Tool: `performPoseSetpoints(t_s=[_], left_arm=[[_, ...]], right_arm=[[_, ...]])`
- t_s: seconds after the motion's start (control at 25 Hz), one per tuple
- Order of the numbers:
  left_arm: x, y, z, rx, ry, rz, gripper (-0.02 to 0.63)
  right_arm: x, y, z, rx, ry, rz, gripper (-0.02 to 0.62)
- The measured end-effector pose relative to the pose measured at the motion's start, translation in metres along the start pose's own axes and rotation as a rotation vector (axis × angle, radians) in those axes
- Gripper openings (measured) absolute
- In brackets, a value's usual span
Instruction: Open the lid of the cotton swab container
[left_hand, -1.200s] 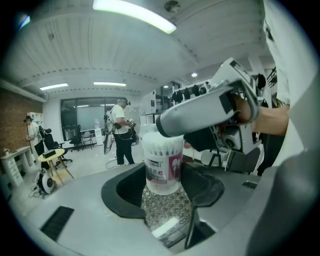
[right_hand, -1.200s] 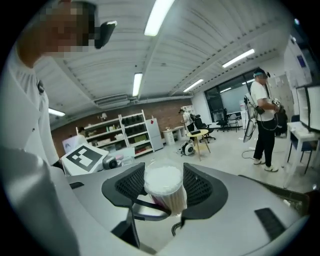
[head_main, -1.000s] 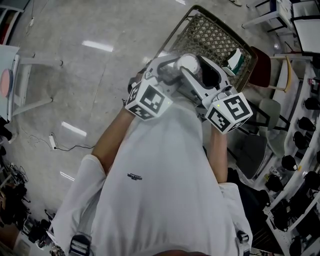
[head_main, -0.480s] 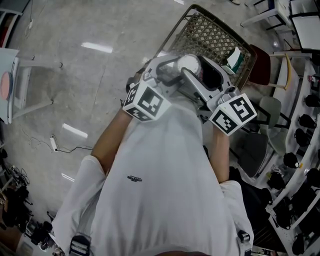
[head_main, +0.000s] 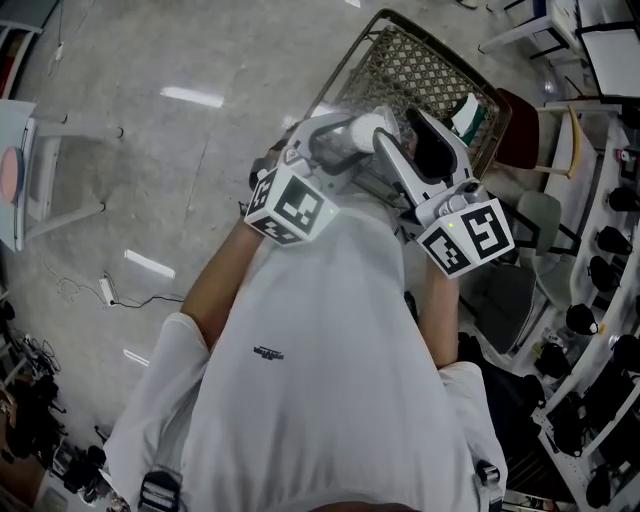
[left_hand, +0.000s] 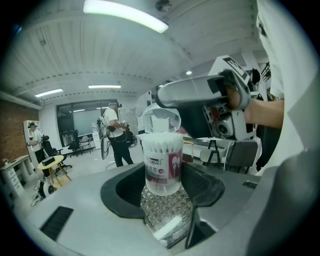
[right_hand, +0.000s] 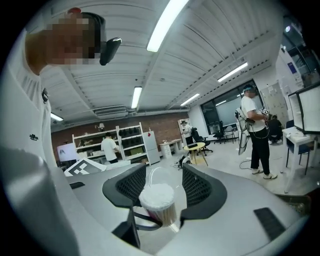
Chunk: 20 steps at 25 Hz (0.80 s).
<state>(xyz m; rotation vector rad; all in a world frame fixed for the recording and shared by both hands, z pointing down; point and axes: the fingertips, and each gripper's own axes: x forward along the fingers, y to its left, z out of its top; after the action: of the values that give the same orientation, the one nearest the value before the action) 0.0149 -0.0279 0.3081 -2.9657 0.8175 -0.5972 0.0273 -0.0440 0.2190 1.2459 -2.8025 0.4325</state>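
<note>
Workshop floor (head_main: 150, 150) lies below. Your left claw (left_hand: 162, 186) pinches the cotton swab container (left_hand: 162, 160) mid-air; its clear lid (left_hand: 161, 120) stands flipped up, so opening looks done. Your right claw (right_hand: 164, 185), spread, has just been closing, lid between.

Centre frame in the view along its own jaws, the left gripper (left_hand: 162, 175) has the cotton swab container (left_hand: 162, 160) between them. The lid (left_hand: 161, 120) is directly above, and the mesh basket (left_hand: 167, 210) is below and behind.
</note>
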Motion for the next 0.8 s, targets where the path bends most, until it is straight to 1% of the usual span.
performPoseSetpoints(t_s=[0.16,0.32,0.4,0.44,0.6,0.8], left_arm=[[-0.002,0.0,-0.003,-0.009,0.009,0.004,0.218],[-0.005,0.003,-0.004,-0.014,0.005,0.016,0.218],[-0.008,0.006,-0.005,-0.022,-0.002,0.022,0.219],[-0.01,0.007,-0.005,-0.029,-0.009,0.022,0.218],[-0.015,0.008,0.002,-0.039,-0.033,0.021,0.218],[-0.013,0.005,0.007,-0.035,-0.035,0.018,0.218]], right_arm=[[-0.007,-0.007,0.008,-0.02,-0.036,-0.032,0.213],[-0.015,-0.025,0.02,-0.043,-0.082,-0.113,0.153],[-0.015,-0.038,0.02,-0.065,-0.079,-0.161,0.107],[-0.016,-0.043,0.018,-0.075,-0.072,-0.182,0.097],[-0.016,-0.061,0.006,-0.088,-0.032,-0.235,0.092],[-0.015,-0.068,-0.008,-0.085,-0.003,-0.263,0.092]])
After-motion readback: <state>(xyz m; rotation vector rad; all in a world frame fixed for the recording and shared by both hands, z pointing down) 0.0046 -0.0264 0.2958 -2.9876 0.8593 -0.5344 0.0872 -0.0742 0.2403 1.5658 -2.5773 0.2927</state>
